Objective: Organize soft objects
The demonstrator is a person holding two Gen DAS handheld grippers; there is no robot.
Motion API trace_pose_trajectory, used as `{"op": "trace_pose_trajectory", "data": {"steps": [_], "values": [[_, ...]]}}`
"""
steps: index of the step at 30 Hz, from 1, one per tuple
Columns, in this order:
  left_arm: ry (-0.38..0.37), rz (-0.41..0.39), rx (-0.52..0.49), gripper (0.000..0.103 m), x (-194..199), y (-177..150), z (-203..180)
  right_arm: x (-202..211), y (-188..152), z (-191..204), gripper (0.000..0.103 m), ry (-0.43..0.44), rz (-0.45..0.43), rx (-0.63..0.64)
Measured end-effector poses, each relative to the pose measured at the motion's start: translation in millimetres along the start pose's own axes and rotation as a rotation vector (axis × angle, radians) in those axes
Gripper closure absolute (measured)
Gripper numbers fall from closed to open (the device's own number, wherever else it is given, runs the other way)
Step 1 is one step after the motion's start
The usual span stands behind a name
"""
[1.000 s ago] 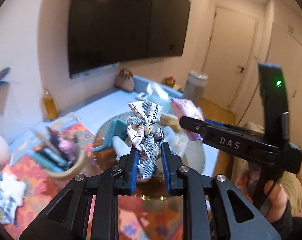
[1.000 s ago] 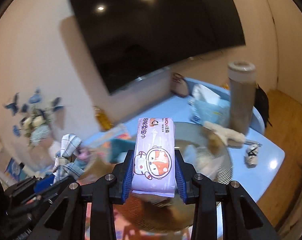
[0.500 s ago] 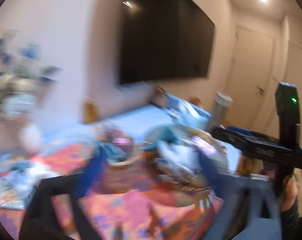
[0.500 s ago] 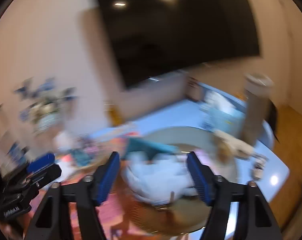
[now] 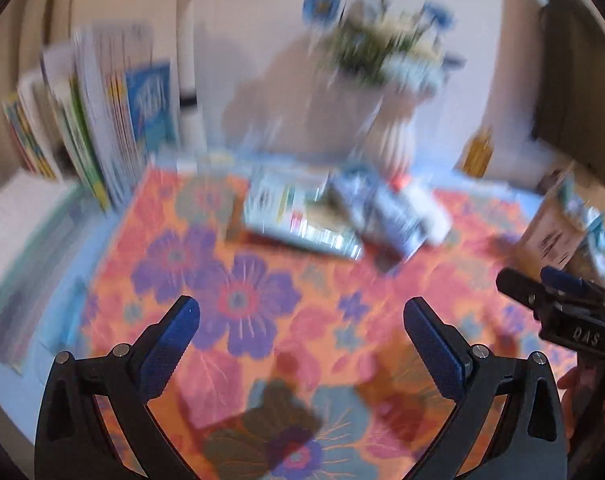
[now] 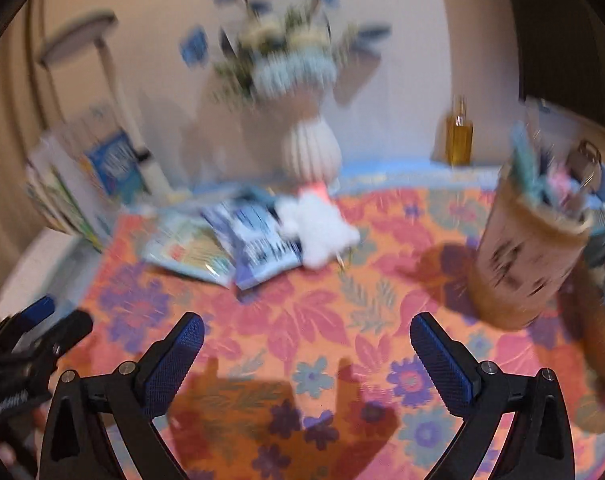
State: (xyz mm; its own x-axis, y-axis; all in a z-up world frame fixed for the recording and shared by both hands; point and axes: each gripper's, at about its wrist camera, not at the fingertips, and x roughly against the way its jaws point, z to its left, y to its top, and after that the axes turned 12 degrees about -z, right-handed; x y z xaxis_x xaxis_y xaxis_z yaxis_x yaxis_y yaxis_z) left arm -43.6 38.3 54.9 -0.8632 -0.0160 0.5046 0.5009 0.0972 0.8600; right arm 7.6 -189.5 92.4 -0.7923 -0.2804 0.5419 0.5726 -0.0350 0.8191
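Observation:
Both views are motion-blurred. My left gripper (image 5: 302, 316) is open and empty above the orange floral cloth (image 5: 238, 280). My right gripper (image 6: 306, 336) is open and empty above the same cloth (image 6: 382, 292). Ahead lie soft packets: a pale tissue pack (image 6: 186, 254) (image 5: 290, 216), a blue-and-white pack (image 6: 262, 240) (image 5: 382, 212), and a white plush toy (image 6: 322, 228) (image 5: 426, 212) touching it. The right gripper shows at the right edge of the left wrist view (image 5: 558, 308); the left gripper shows at the left edge of the right wrist view (image 6: 30, 340).
A white vase of blue flowers (image 6: 310, 148) (image 5: 394, 136) stands behind the packs. A brown cylindrical holder with pens (image 6: 530, 264) stands right. An amber bottle (image 6: 459, 136) is by the wall. Upright books (image 5: 98, 120) stand at the left.
Both grippers opened and let go: the checked bow left the left one, the pink tissue pack left the right one. Both swung left, away from the round basket, toward the vase and packs.

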Motion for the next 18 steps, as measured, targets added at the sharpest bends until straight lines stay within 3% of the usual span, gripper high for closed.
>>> {"op": "trace_pose_trajectory", "data": {"steps": [4,12,18], "values": [[0.021,0.082,0.042,0.001,-36.3,-23.9,3.0,-34.0,-16.5,-1.5,0.000,-0.058,0.062,0.026],[0.086,0.188,0.038,0.001,-56.9,-42.0,2.6,-62.5,-32.7,-1.0,0.000,-0.092,0.157,0.071],[0.118,0.198,0.015,0.000,-59.2,-41.8,-1.3,-72.6,-39.4,2.4,0.000,-0.113,0.221,0.108]]}}
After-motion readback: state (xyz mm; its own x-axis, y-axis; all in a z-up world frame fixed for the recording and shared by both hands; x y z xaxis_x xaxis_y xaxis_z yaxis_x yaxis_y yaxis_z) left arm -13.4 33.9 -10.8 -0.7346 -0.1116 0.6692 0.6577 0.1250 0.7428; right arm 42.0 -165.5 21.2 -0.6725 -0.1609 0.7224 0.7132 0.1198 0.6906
